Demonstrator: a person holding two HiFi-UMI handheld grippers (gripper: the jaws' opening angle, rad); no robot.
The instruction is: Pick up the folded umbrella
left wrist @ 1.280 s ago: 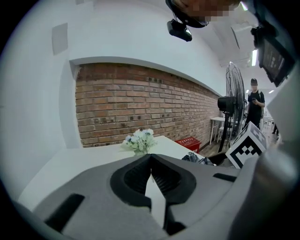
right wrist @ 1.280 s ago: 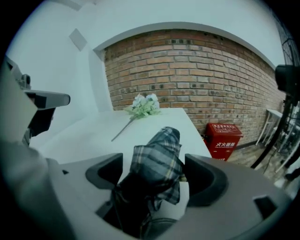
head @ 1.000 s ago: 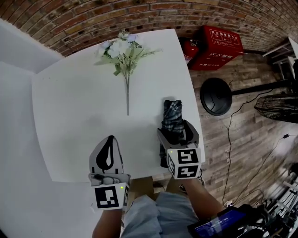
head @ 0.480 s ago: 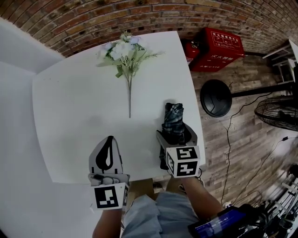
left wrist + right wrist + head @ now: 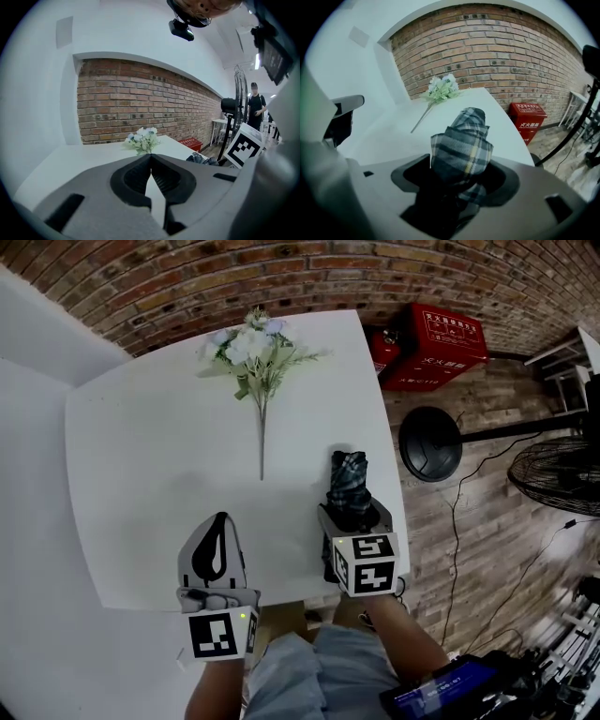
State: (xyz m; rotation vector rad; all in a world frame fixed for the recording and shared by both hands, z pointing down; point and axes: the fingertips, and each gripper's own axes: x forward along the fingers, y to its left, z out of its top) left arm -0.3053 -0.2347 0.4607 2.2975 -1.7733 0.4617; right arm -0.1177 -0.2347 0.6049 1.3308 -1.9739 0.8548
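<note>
The folded umbrella, in dark plaid fabric, lies near the right edge of the white table, pointing away from me. My right gripper straddles its near end and tilts steeply down. Its jaws are closing, with the plaid bundle filling most of the space between them; I see no firm squeeze on the cloth. My left gripper hovers over the table's front edge, jaws together and nothing in them. From there the umbrella shows low at the right.
A bunch of white flowers lies at the table's far side, its stem pointing toward me. Right of the table stand a red fire box, a round black fan base and a fan head on the wood floor.
The right gripper's jaws have drawn closer around the umbrella and it has tipped slightly further down. The left gripper stays where it was.
</note>
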